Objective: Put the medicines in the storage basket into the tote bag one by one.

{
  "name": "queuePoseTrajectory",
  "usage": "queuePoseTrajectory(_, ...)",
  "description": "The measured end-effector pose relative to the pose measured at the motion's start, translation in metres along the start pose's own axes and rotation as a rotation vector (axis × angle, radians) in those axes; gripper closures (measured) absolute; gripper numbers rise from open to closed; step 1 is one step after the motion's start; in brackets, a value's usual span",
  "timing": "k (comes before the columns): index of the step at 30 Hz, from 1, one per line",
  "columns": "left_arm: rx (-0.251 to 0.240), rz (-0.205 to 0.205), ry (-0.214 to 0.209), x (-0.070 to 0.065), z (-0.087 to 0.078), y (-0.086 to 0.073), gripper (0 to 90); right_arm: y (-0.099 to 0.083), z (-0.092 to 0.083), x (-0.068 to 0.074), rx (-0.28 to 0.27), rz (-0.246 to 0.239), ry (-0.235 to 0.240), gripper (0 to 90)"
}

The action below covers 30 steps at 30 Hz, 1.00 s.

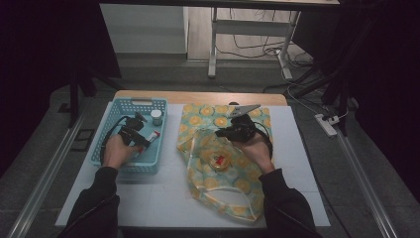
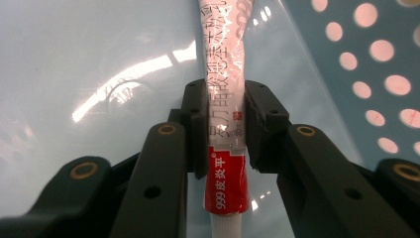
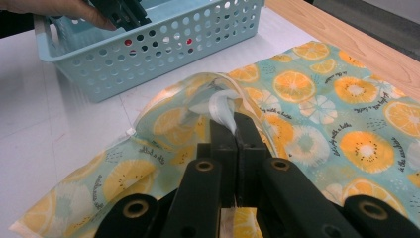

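L gripper [image 2: 225,116] clamps ointment tube [image 2: 224,89] inside blue basket [image 1: 111,119]; R gripper [image 3: 236,130] pinched tight on fruit-print bag [image 3: 317,94] rim, on worktop [image 1: 163,198].

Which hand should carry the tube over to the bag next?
Left. The left gripper already clamps the tube inside the basket, while the right gripper is pinching the bag open.

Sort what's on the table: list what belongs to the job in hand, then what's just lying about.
In the job:
- tube, clamped in the left tool
- basket
- bag, edge pinched by the right tool

Lying about:
- small jar in the basket
- round packet in the bag
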<state>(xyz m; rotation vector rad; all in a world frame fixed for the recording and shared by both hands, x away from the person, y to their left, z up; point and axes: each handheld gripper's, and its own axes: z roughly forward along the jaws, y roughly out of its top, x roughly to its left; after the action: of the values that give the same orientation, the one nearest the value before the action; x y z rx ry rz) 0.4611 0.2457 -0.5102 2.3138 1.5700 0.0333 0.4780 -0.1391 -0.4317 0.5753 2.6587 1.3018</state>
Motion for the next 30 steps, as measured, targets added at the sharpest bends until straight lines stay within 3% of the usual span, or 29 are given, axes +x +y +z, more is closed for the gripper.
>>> queuePoseTrajectory(7,-0.007,-0.026,-0.017,0.002,-0.003,0.002,73.0,0.001,-0.001,0.0,-0.006,0.001,0.0,89.3)
queuePoseTrajectory(12,-0.046,-0.023,-0.017,0.004,-0.013,0.002,73.1,0.001,-0.002,0.0,-0.008,0.0,0.0,89.2)
queuePoseTrajectory(30,-0.162,0.02,-0.013,0.0,-0.054,-0.009,73.1,0.002,-0.004,0.001,-0.022,0.004,-0.008,89.3)
